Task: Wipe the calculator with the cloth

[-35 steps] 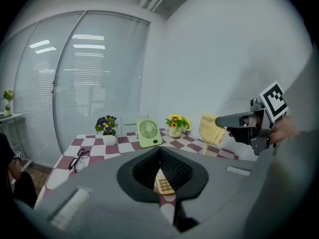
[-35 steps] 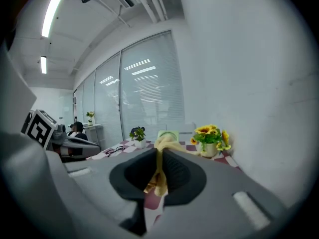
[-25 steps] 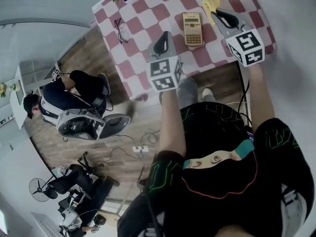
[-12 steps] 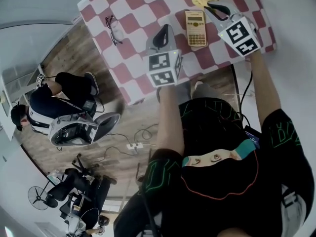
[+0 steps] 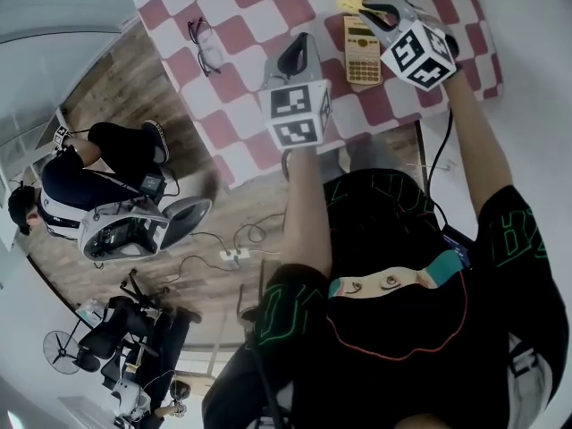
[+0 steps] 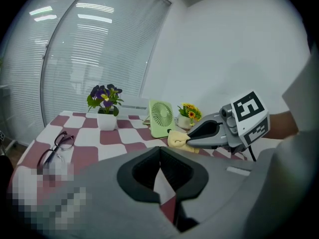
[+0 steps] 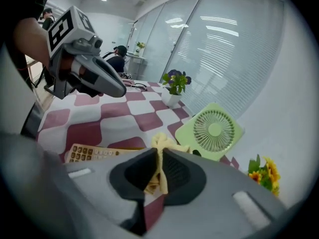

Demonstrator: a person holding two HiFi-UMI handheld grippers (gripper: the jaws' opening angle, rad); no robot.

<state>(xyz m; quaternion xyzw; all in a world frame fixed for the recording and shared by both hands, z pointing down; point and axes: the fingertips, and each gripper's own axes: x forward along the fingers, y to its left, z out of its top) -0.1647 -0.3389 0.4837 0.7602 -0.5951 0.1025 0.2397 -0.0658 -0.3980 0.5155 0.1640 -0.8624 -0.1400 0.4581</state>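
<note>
Showed the left gripper (image 5: 299,54) nearest, left of the calculator (image 5: 362,38), jaws pressed together on nothing. Found the calculator's long axis running away from the person on the checked table (image 5: 232,79). Caught the right gripper (image 5: 371,12), the closer one, at the calculator's far end, pinching the yellow cloth (image 7: 160,148). Had hovered right of the calculator a second before.

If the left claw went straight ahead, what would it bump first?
Probably the green fan, which sits dead ahead of the left claw. The yellow cloth lies just right of that line and might get brushed first; depth is unclear.
</note>
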